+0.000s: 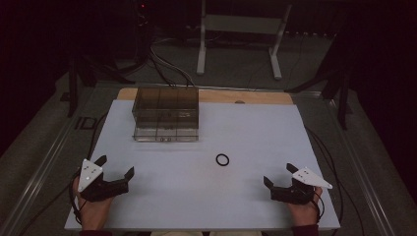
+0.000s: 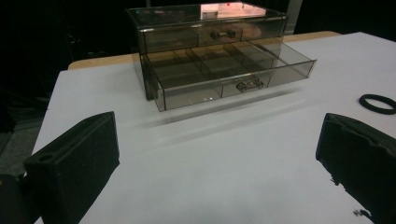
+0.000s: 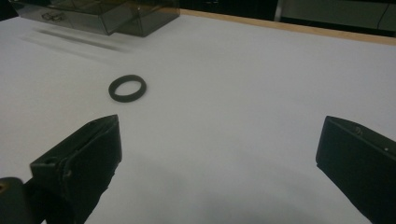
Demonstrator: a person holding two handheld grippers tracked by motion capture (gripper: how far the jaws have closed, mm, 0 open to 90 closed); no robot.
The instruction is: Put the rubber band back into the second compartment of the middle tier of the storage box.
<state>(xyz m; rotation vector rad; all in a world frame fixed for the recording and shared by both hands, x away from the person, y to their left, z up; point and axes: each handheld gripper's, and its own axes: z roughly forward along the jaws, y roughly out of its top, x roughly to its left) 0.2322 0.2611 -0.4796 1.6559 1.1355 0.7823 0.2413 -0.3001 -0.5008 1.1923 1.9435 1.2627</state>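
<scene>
Left gripper [image 1: 117, 166], held in a hand [image 1: 91, 209] at about 8 o'clock on the white table [image 1: 255, 128]: jaws spread wide, nothing between them and nothing touched. In the left gripper view the two black jaws stand far apart at the lower corners, with bare tabletop between them.

Right gripper [image 1: 278, 173], held in the other hand [image 1: 306, 212] at about 4 o'clock: jaws likewise spread wide and empty. In the right gripper view they frame a broad stretch of bare table, and the ring [image 3: 127, 88] lies ahead of them, toward 11 o'clock, well apart from both jaws.

Ring [image 1: 222, 160]: a small, dark, closed loop lying flat on the table just below the table's centre, between the two grippers and nearer the right one. It has a round hole through which the white surface shows, and an even band all round. It touches neither gripper nor the drawer box. In the left gripper view the ring [image 2: 378, 103] lies at the right edge, at about 3 o'clock.

Drawer box [image 1: 166, 113]: a smoky, see-through box at about 11 o'clock on the table, beyond the ring. The left gripper view shows its lower drawer [image 2: 233, 74] pulled out, divided into compartments, with a small handle [image 2: 249, 85] on its front; the upper drawer is pushed in.
</scene>
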